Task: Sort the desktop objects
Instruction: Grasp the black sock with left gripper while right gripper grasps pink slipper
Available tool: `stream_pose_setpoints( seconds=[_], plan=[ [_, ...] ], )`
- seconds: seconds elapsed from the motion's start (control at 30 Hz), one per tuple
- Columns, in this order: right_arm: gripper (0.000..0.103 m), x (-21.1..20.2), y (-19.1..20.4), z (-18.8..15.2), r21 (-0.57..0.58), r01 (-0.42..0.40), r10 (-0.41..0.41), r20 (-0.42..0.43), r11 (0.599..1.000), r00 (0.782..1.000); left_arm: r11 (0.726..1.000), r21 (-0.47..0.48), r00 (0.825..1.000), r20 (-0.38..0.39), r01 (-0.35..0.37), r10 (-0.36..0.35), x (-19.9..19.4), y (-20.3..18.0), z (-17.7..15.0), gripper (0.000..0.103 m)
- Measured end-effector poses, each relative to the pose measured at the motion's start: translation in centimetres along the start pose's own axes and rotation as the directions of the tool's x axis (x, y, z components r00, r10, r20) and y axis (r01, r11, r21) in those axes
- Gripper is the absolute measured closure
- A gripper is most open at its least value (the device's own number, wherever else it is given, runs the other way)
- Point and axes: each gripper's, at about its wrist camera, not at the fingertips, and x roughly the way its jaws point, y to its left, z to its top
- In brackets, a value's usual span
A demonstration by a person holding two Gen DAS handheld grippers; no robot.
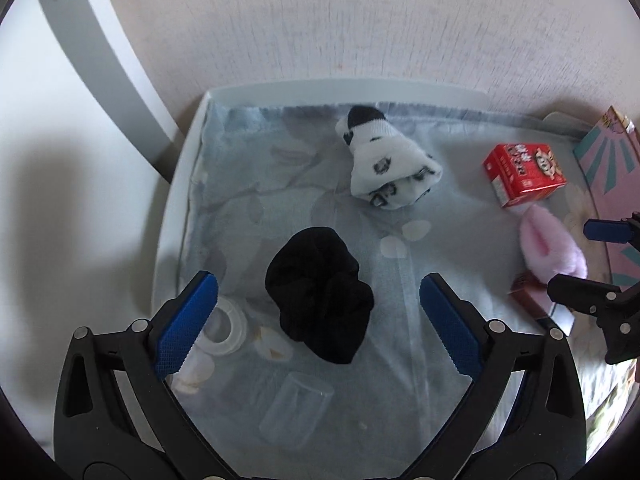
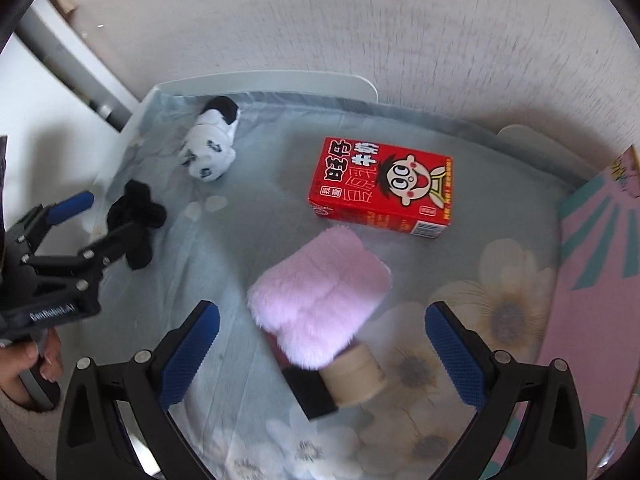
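Two claws gape wide, holding nothing: left claw (image 1: 319,320) over the black sock (image 1: 320,294), right claw (image 2: 322,342) over the pink sock (image 2: 320,304), which half hides a brush (image 2: 340,384) lying slantwise; red carton (image 2: 382,188) flat beyond, lengthwise left-right

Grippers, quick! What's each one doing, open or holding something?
Left gripper: open, holding nothing, with the black sock lying between its fingers.
Right gripper: open, holding nothing, with the pink fluffy sock lying between its fingers.
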Motion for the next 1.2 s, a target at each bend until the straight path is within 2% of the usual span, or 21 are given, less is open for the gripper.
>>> stream_pose_setpoints(
  seconds=[0.1, 0.27, 0.3, 0.4, 0.53, 0.6, 0.77, 0.9, 1.03, 1.2],
  plan=[
    [0.003, 0.8, -0.4, 0.0, 0.031, 0.021, -0.021, -0.010, 0.999, 1.000, 1.000, 0.016, 1.000, -0.014, 0.013, -0.012, 1.2, -0.1, 0.0, 0.006],
    [0.018, 1.4, -1.0, -0.2, 0.073, 0.029, -0.027, -0.027, 0.997, 0.999, 0.998, 0.041, 0.999, -0.027, 0.037, -0.036, 2.2, -0.4, 0.0, 0.017],
    [0.019, 1.4, -1.2, -0.2, 0.084, 0.025, -0.023, -0.028, 0.996, 0.999, 0.998, 0.044, 0.999, -0.036, 0.036, -0.034, 2.4, -0.4, 0.0, 0.019],
    [0.025, 1.4, -1.3, -0.3, 0.104, 0.021, -0.018, -0.025, 0.994, 1.000, 0.998, 0.049, 0.998, -0.054, 0.041, -0.038, 2.8, -0.5, -0.1, 0.032],
    [0.041, 1.3, -1.2, -0.2, 0.119, -0.001, 0.003, -0.019, 0.993, 1.000, 0.997, 0.048, 0.996, -0.068, 0.055, -0.052, 3.2, -0.4, -0.3, 0.049],
    [0.043, 1.1, -1.3, -0.3, 0.131, -0.006, 0.007, -0.012, 0.991, 1.000, 0.997, 0.057, 0.997, -0.062, 0.047, -0.043, 3.2, -0.5, -0.3, 0.052],
    [0.052, 0.6, -2.1, -0.5, 0.174, -0.026, 0.026, 0.006, 0.984, 1.000, 0.996, 0.076, 0.997, -0.064, 0.046, -0.041, 3.2, -0.6, 0.0, 0.069],
    [0.055, 0.1, -2.4, -0.5, 0.187, -0.031, 0.027, 0.021, 0.982, 0.999, 0.995, 0.084, 0.997, -0.060, 0.043, -0.039, 3.2, -0.8, 0.3, 0.075],
    [0.067, -0.5, -2.8, -0.8, 0.208, -0.047, 0.039, 0.043, 0.977, 0.998, 0.995, 0.095, 0.998, -0.044, 0.042, -0.038, 2.8, -1.0, 0.4, 0.079],
    [0.069, -1.2, -3.4, -0.9, 0.230, -0.066, 0.054, 0.055, 0.971, 0.997, 0.993, 0.114, 0.999, -0.022, 0.028, -0.026, 1.7, -1.5, 0.7, 0.080]
  ],
)
